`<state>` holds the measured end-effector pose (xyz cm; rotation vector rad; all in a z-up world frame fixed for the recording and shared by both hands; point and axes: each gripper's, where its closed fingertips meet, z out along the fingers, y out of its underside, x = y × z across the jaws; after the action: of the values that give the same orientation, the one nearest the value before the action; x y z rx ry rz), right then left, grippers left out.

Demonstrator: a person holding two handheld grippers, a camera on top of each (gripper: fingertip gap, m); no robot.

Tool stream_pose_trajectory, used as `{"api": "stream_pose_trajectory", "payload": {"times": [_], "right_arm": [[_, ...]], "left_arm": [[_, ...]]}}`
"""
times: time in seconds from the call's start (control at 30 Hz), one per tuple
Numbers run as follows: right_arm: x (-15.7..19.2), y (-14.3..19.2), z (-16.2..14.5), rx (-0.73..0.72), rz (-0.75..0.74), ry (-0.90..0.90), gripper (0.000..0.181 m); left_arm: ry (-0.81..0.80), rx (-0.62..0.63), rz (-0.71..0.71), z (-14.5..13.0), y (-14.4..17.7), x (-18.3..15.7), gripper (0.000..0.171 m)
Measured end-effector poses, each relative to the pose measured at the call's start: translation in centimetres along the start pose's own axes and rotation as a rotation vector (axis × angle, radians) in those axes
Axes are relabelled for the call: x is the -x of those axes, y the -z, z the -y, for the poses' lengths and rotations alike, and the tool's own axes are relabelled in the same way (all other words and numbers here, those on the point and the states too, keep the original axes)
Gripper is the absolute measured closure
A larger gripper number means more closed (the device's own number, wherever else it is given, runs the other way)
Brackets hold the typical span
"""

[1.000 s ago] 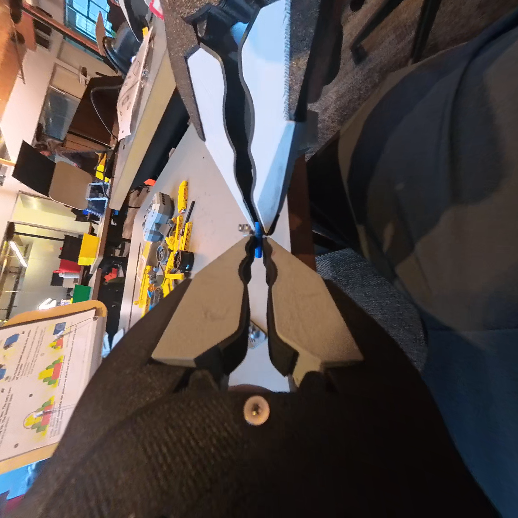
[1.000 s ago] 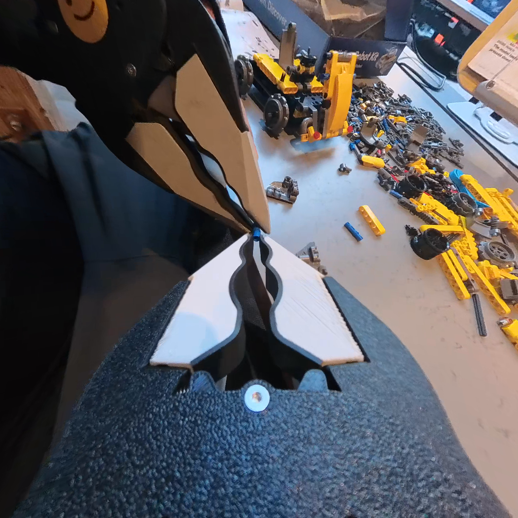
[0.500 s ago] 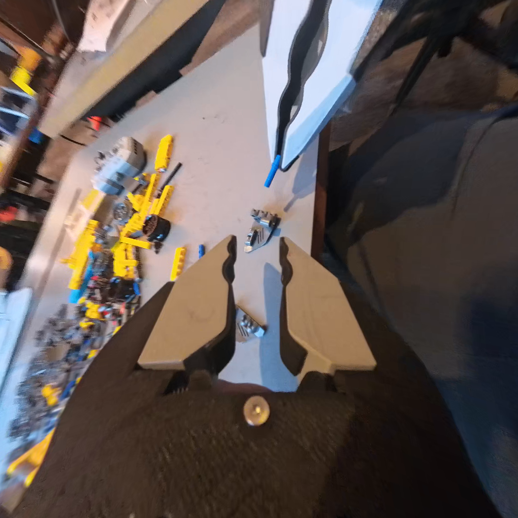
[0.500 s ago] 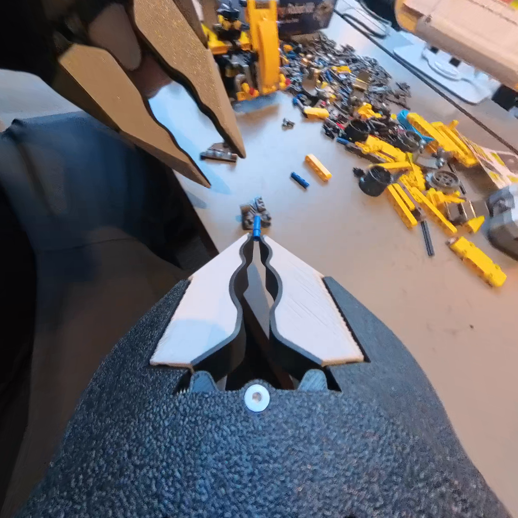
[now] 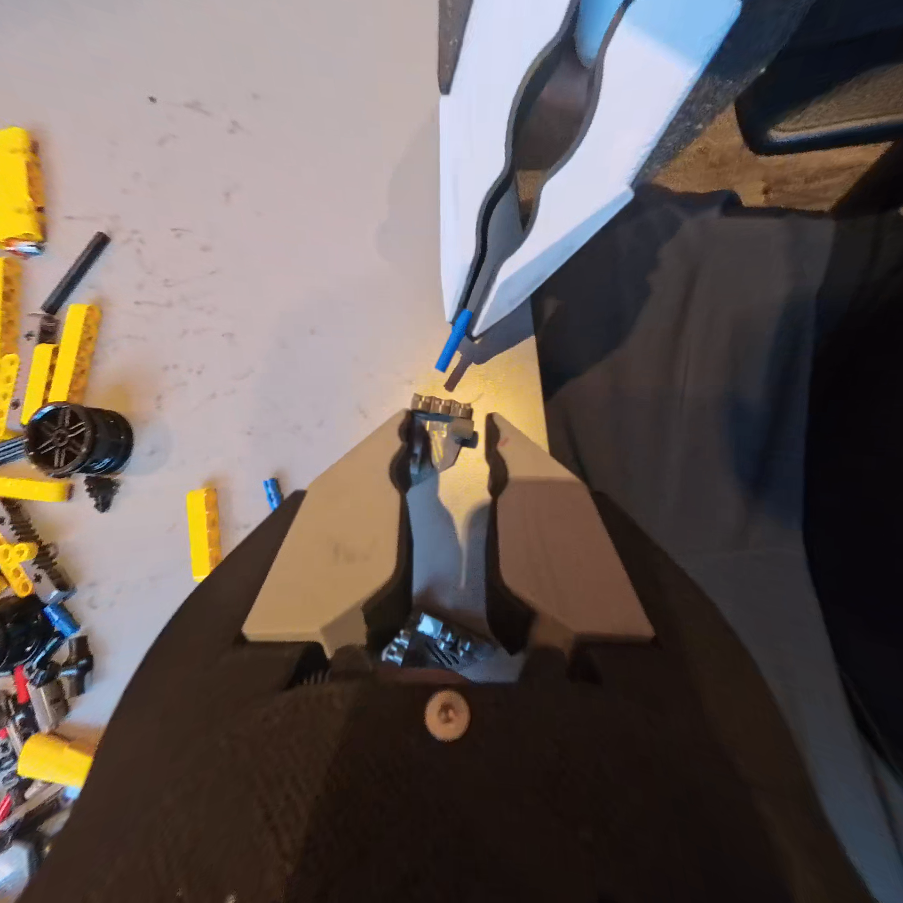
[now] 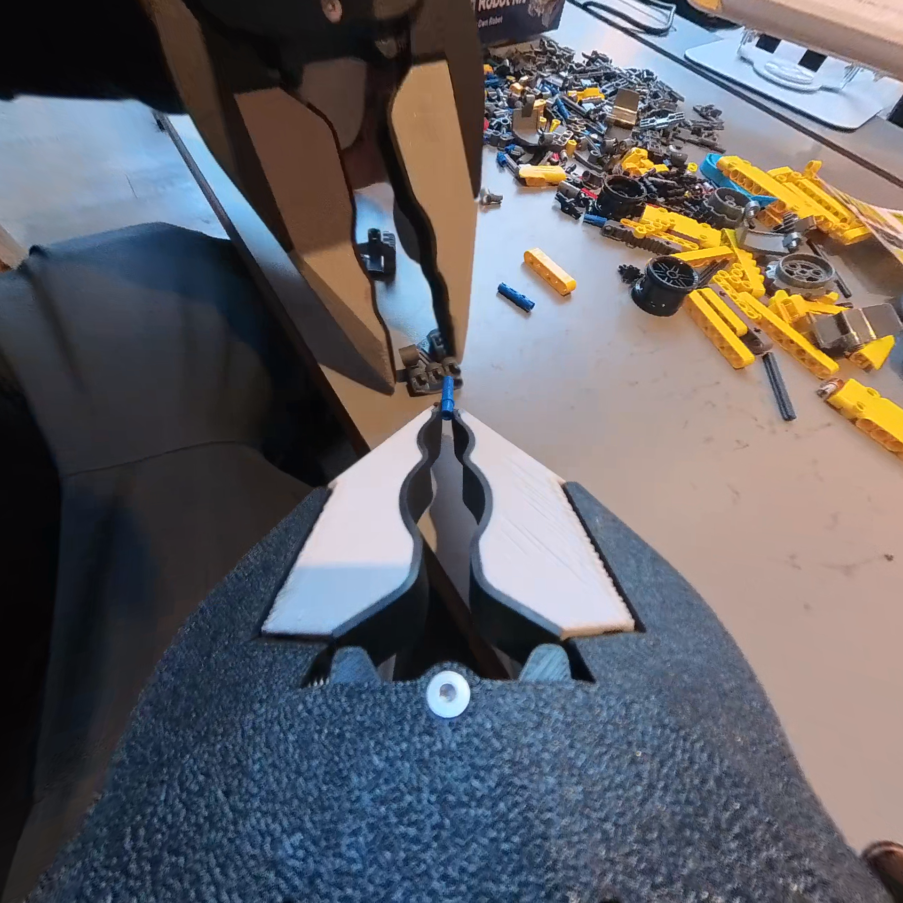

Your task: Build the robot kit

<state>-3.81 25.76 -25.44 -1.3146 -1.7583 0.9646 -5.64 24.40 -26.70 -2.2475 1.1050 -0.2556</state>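
Observation:
My right gripper (image 6: pixel 446 413) is shut on a small blue pin (image 6: pixel 446 397) that sticks out past its white fingertips. In the left wrist view the pin (image 5: pixel 452 342) hangs just above the table. My left gripper (image 5: pixel 447 425) is open, with its grey fingertips on either side of a small dark grey toothed piece (image 5: pixel 440 430) near the table's edge. In the right wrist view the pin's tip is right next to that grey piece (image 6: pixel 430 378), between the left gripper's fingers (image 6: pixel 342 293). I cannot tell whether pin and piece touch.
A second grey piece (image 5: pixel 430 640) lies under the left gripper's base. A short yellow beam (image 6: pixel 549 271), a loose blue pin (image 6: pixel 515 296), black wheels (image 6: pixel 664 288) and a heap of yellow and dark parts (image 6: pixel 733 234) lie to the right. The table edge (image 6: pixel 337 391) borders a person's dark clothing (image 6: pixel 146 391). Only a small space, under 4 cm, lies between the two pairs of fingers.
My left gripper has let go of the blue pin, opened, and dropped down around the grey piece. My right gripper has kept the pin and followed down to the piece.

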Motion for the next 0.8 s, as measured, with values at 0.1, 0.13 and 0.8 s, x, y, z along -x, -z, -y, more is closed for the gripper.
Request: {"api": "stream_pose_trajectory", "payload": {"times": [0.1,0.13,0.8], "right_arm": [[0.4,-0.3,-0.3,-0.006,0.01,-0.014,0.177],[0.4,-0.3,-0.3,-0.014,0.004,-0.015,0.177],[0.3,-1.1,0.1,-0.01,-0.109,0.082,0.177]], "left_arm": [[-0.028,0.014,-0.025,-0.3,-0.5,-0.3,0.162],[-0.03,0.01,-0.036,-0.3,-0.5,-0.4,0.163],[-0.219,0.103,-0.096,-0.9,0.1,0.6,0.137]]}}
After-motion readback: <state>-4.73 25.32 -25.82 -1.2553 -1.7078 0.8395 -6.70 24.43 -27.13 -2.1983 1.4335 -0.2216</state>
